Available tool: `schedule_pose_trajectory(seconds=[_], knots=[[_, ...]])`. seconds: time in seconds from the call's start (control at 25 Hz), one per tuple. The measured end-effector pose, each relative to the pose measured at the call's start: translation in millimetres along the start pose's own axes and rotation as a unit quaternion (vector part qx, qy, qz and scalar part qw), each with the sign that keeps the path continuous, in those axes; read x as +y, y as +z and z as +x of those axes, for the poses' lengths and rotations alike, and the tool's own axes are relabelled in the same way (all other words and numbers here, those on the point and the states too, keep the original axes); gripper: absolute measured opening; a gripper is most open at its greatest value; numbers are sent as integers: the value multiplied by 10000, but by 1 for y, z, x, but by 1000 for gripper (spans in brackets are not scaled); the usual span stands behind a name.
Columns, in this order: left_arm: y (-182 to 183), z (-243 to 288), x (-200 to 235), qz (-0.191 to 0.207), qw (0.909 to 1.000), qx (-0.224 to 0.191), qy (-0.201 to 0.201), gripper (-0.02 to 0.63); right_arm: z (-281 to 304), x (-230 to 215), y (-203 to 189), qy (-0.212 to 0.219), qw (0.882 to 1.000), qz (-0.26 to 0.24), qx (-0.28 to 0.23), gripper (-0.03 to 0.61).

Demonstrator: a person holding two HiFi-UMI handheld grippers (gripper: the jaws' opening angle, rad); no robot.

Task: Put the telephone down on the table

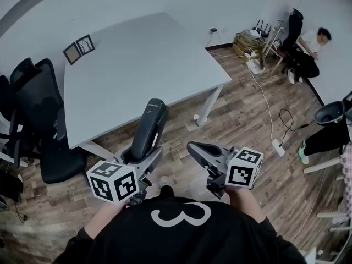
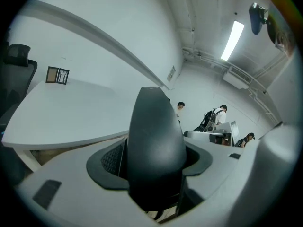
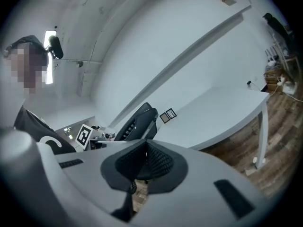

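Note:
A black telephone handset stands up between the jaws of my left gripper, which is shut on its lower end. It hangs over the wooden floor, just short of the near edge of the white table. In the left gripper view the handset fills the middle, with the table beyond it. My right gripper is to the right of the handset and apart from it, its pads pressed together with nothing between them. The handset shows past them.
Two small picture frames stand at the table's far left. Black office chairs crowd the table's left side. A power strip and cables lie on the floor at right. A person sits at the far right.

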State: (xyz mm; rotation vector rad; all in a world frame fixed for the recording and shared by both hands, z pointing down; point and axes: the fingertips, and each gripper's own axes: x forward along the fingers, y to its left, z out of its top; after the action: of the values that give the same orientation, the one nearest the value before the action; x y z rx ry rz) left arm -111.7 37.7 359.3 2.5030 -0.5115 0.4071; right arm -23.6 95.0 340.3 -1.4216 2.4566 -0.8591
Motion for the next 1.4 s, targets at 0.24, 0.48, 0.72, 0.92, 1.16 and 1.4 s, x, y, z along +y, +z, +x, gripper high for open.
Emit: schedule_pose_trajectory(seconds=[0.24, 0.48, 0.72, 0.92, 1.16, 1.4], knots=[[35, 35, 58, -122, 9999, 6, 41, 288, 53, -38, 38, 210, 9993, 299, 18, 8], [52, 51, 113, -446, 9988, -56, 199, 288, 102, -67, 58, 302, 9977, 581, 197, 8], [65, 47, 138, -583, 9975, -259, 311, 288, 135, -64, 58, 444, 9967, 349, 583, 8], [67, 41, 143, -651, 9962, -335, 479, 288, 152, -65, 64, 678, 9948, 300, 695, 8], [83, 42, 146, -664, 9932, -487, 829, 288, 171, -73, 77, 1124, 9891, 260, 914, 8], [96, 67, 166, -876, 9885, -429, 1159, 288, 201, -103, 96, 1359, 9840, 201, 1138, 8]])
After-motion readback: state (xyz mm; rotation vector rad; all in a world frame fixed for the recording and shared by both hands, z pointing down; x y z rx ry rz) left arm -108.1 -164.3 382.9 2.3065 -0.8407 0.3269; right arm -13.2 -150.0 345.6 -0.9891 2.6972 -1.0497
